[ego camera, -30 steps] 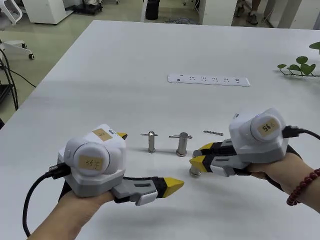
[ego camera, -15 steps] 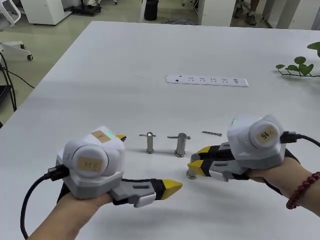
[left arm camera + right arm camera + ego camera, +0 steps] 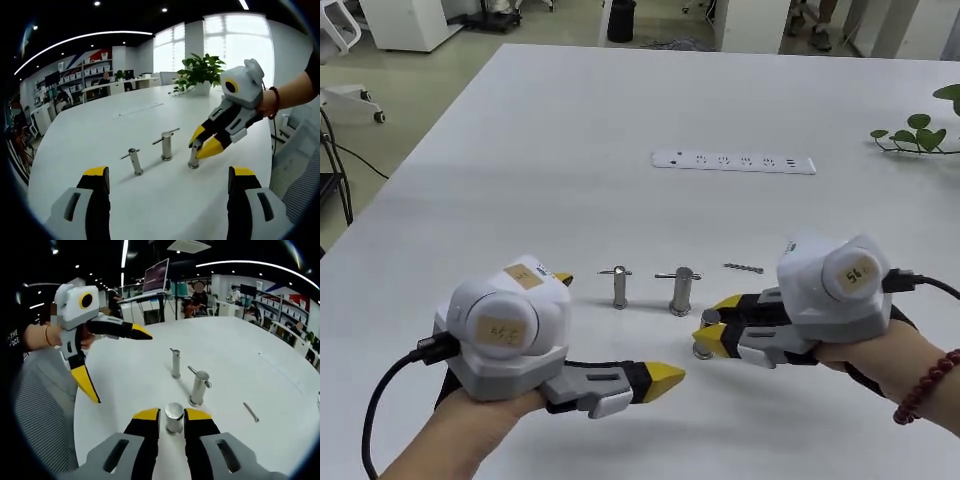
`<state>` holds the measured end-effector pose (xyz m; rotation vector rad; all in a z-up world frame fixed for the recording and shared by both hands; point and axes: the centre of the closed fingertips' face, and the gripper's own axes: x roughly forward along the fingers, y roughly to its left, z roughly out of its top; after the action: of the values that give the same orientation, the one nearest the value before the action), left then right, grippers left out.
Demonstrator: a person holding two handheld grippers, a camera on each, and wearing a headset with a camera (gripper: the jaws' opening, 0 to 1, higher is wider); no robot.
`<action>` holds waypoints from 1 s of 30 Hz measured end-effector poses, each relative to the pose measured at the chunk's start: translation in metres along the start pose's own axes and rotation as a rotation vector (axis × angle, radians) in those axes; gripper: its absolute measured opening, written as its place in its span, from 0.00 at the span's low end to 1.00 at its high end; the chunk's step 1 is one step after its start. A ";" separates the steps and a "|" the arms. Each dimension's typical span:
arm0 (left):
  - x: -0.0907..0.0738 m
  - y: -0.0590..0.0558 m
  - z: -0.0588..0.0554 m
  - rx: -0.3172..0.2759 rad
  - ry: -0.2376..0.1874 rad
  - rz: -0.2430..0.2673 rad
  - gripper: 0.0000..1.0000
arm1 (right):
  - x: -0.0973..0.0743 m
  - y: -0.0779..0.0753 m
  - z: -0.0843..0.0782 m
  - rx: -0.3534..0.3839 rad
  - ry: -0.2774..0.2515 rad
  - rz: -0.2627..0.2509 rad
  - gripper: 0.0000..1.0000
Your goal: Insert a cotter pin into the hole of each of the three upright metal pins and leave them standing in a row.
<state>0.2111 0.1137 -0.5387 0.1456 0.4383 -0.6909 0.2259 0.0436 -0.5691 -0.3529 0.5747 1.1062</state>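
Two steel pins stand upright on the white table, the left pin (image 3: 619, 288) (image 3: 134, 161) and the middle pin (image 3: 681, 290) (image 3: 166, 146). Each has a cotter pin through its top. A third pin (image 3: 703, 346) (image 3: 174, 417) stands nearer me, right of the middle one, with no cotter pin in it. My right gripper (image 3: 708, 325) (image 3: 173, 415) is shut on its upper part, one yellow-tipped jaw on each side. A loose cotter pin (image 3: 744, 267) (image 3: 250, 411) lies flat behind the right gripper. My left gripper (image 3: 616, 325) (image 3: 169, 172) is open wide and empty, in front of the row.
A white power strip (image 3: 733, 161) lies farther back on the table. A potted plant (image 3: 920, 135) (image 3: 200, 75) stands at the far right edge. Bare tabletop (image 3: 570, 150) stretches left of and behind the pins.
My right gripper has sunk slightly with the third pin still between its jaws. The left gripper and the two standing pins have not moved.
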 end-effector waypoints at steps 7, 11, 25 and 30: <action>0.000 0.000 0.000 0.000 0.002 0.000 0.98 | -0.007 0.001 0.001 0.036 0.007 0.018 0.23; 0.000 0.000 0.000 0.001 0.001 -0.001 0.98 | -0.012 -0.001 0.001 0.054 0.005 0.021 0.26; 0.001 -0.001 0.001 -0.004 -0.004 -0.005 0.99 | -0.033 -0.014 0.005 0.082 0.021 0.010 0.31; 0.001 -0.001 0.002 -0.003 -0.004 -0.003 0.99 | -0.039 -0.024 0.010 0.103 0.011 -0.008 0.32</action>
<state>0.2118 0.1116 -0.5378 0.1404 0.4355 -0.6931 0.2374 0.0107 -0.5383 -0.2719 0.6364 1.0634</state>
